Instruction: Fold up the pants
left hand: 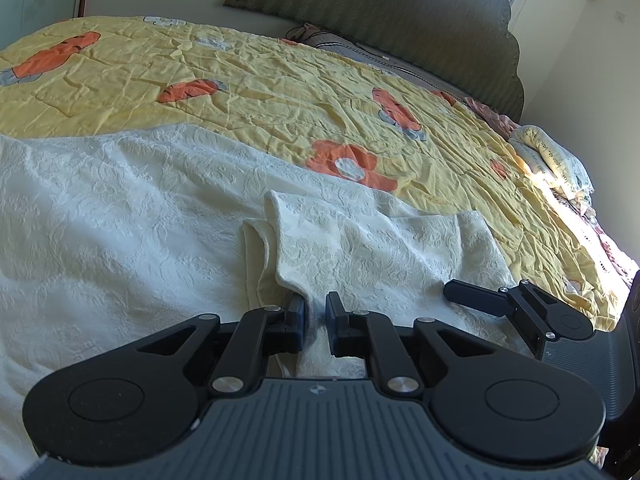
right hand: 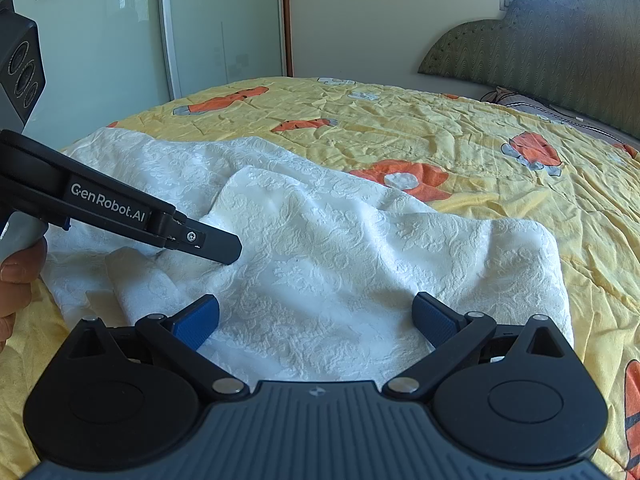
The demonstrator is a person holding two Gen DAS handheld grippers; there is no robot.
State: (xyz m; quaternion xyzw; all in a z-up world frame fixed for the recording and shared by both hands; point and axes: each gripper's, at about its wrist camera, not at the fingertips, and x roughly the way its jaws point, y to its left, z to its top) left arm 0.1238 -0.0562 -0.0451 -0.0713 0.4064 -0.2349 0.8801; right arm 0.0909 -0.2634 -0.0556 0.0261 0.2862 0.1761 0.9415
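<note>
The pants (left hand: 168,216), white and embossed, lay spread across the near part of the quilt (left hand: 280,92) on the bed, with one portion already turned back over the rest so that a doubled edge showed near the middle. The left gripper (left hand: 316,322) sat low at that near edge, its blue pads (left hand: 298,320) drawn close together with a ridge of cloth caught between them; it looked clamped on the pants, probably to pin or lift that edge while the fold was made. The right gripper (right hand: 316,322) hovered just over the cloth with its fingers spread wide and nothing between them, seemingly lined up to take a second hold on the hem beside the left one. Holding at two points along one edge would let the layer be carried over evenly rather than bunching. The cloth was limp and wrinkled, so it would likely sag between the holds. In the right view, the left gripper's finger pressed into the fabric, and a hand (right hand: 18,280) showed at the frame's edge.
</note>
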